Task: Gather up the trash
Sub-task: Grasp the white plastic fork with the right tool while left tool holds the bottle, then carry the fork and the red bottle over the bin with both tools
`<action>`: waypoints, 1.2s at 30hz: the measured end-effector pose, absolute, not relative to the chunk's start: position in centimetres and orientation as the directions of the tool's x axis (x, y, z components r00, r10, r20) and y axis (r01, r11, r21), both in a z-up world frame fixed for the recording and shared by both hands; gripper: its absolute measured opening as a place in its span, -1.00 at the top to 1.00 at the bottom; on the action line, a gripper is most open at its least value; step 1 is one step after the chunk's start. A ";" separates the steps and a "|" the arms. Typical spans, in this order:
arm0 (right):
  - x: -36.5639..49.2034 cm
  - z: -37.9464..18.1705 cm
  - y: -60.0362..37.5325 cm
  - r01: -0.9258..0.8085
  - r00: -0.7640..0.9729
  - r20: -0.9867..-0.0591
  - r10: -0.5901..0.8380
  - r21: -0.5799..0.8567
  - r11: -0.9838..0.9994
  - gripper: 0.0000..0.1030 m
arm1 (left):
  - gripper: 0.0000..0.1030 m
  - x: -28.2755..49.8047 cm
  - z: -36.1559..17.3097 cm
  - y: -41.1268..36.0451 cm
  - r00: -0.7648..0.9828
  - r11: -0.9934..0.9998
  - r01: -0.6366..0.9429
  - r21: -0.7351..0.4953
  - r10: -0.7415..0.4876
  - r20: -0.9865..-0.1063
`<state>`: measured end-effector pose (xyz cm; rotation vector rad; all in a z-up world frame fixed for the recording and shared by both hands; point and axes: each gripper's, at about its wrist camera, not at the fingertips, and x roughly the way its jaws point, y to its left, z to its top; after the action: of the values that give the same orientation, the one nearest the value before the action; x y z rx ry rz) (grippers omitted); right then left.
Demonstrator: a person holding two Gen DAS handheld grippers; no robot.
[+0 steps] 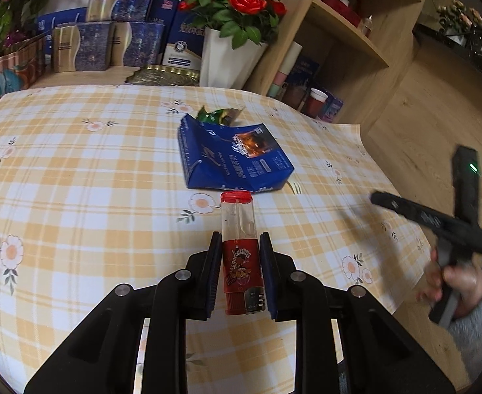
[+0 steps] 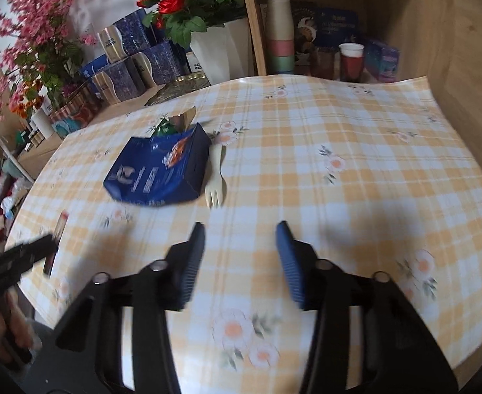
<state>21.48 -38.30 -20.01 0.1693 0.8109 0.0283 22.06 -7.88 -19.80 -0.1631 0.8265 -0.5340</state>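
Note:
A red lighter (image 1: 239,252) with a clear upper body is clamped between the pads of my left gripper (image 1: 240,236), a little above the checked tablecloth (image 1: 76,180). Beyond it a flattened blue carton (image 1: 234,161) lies on the cloth, with a green wrapper (image 1: 216,115) poking out behind it. In the right wrist view the same carton (image 2: 160,170) has a white plastic fork (image 2: 215,180) lying along its right side. My right gripper (image 2: 241,226) hovers over bare cloth short of the fork, open, with nothing between its fingers.
A white vase of red roses (image 1: 227,55) and stacked blue boxes (image 1: 109,46) line the table's far edge. A wooden shelf unit (image 1: 349,32) with cups (image 2: 280,32) stands at the back right. A hand in a grey sleeve (image 1: 457,285) is at the cloth's right edge.

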 end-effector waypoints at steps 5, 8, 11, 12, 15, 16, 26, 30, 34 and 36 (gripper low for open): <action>26.5 -21.1 -36.9 0.027 0.647 -0.756 0.104 0.159 0.987 0.32 | 0.56 22.2 -19.9 -7.0 0.567 0.865 0.378 -0.331 -0.499 -0.656; 29.0 -22.3 -35.8 0.019 0.614 -0.784 0.090 0.129 0.992 0.33 | 0.56 22.3 -20.1 -6.7 0.571 0.867 0.375 -0.329 -0.495 -0.655; 31.0 -23.5 -34.8 0.018 0.583 -0.811 0.053 0.078 0.997 0.36 | 0.56 22.5 -20.2 -6.4 0.572 0.867 0.370 -0.333 -0.495 -0.654; 31.5 -23.8 -34.7 0.016 0.580 -0.813 0.048 0.071 0.997 0.36 | 0.56 22.6 -20.2 -6.3 0.571 0.866 0.370 -0.337 -0.498 -0.653; 32.7 -24.5 -34.0 -0.006 0.569 -0.822 0.035 0.039 0.999 0.36 | 0.56 22.7 -20.1 -6.0 0.571 0.863 0.369 -0.347 -0.504 -0.648; 33.0 -24.7 -33.7 -0.018 0.563 -0.826 0.032 0.027 0.999 0.36 | 0.56 22.7 -20.1 -5.9 0.571 0.861 0.369 -0.350 -0.507 -0.646; 34.8 -26.1 -32.8 -0.053 0.519 -0.854 0.021 -0.008 0.999 0.51 | 0.56 22.7 -20.1 -5.4 0.574 0.861 0.361 -0.359 -0.508 -0.642; 34.0 -26.1 -32.6 -0.058 0.528 -0.849 0.010 -0.024 0.998 0.51 | 0.56 22.7 -20.0 -5.2 0.576 0.862 0.360 -0.358 -0.507 -0.641; 32.2 -24.9 -33.0 -0.038 0.580 -0.814 0.018 -0.005 0.999 0.51 | 0.56 22.4 -19.8 -5.2 0.578 0.863 0.364 -0.351 -0.505 -0.641; 31.2 -24.3 -33.4 -0.030 0.598 -0.801 0.026 0.009 0.999 0.51 | 0.56 22.1 -19.5 -5.1 0.580 0.863 0.367 -0.346 -0.503 -0.641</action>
<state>31.18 -33.38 -24.26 -0.0053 0.9287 0.0324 22.11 -5.12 -19.54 -0.1829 0.8049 -0.5120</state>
